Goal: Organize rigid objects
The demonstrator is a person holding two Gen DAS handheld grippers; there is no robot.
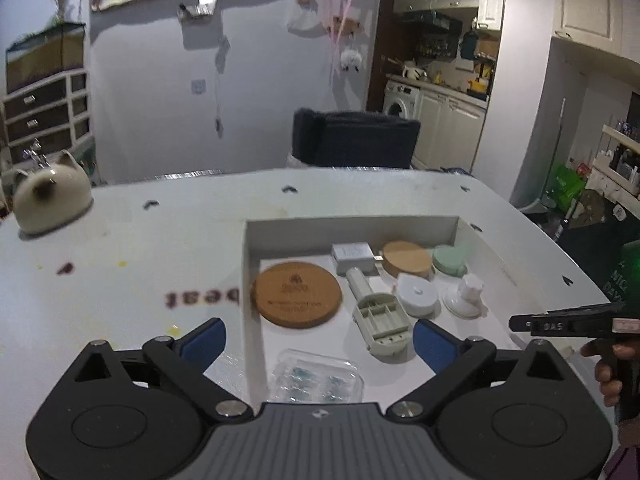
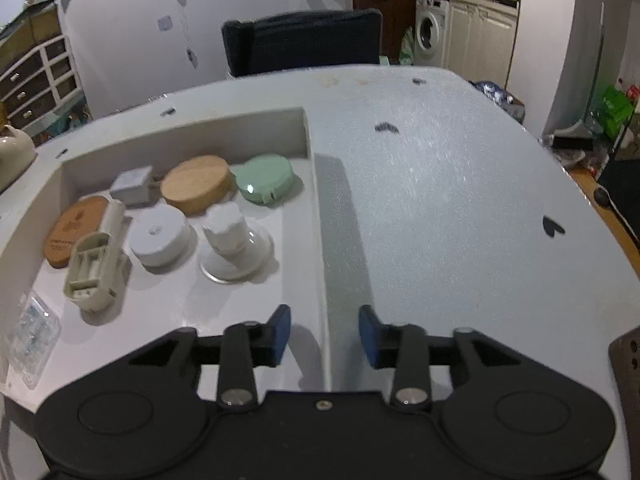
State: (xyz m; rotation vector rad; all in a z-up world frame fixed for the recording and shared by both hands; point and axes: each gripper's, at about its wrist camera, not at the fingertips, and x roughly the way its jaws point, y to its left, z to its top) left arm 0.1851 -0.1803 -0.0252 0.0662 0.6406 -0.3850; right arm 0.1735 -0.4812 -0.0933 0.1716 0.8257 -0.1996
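Left wrist view: left tool (image 1: 318,342) spread wide, empty — tray (image 1: 352,229) on the table (image 1: 120,260) dead ahead, clear blister pack (image 1: 318,376) nearest.

Right wrist view: right tool (image 2: 324,336) partly parted, empty, astride the tray's right wall — objects lie left.

We see a cat-eared ceramic jar (image 1: 50,196) near the table's (image 1: 160,248) far left edge, a dark chair (image 1: 356,138) behind its far edge, and a washing machine (image 2: 430,34) beyond.

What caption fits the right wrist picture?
Right gripper open astride the tray wall, with the suction cup and green case inside.
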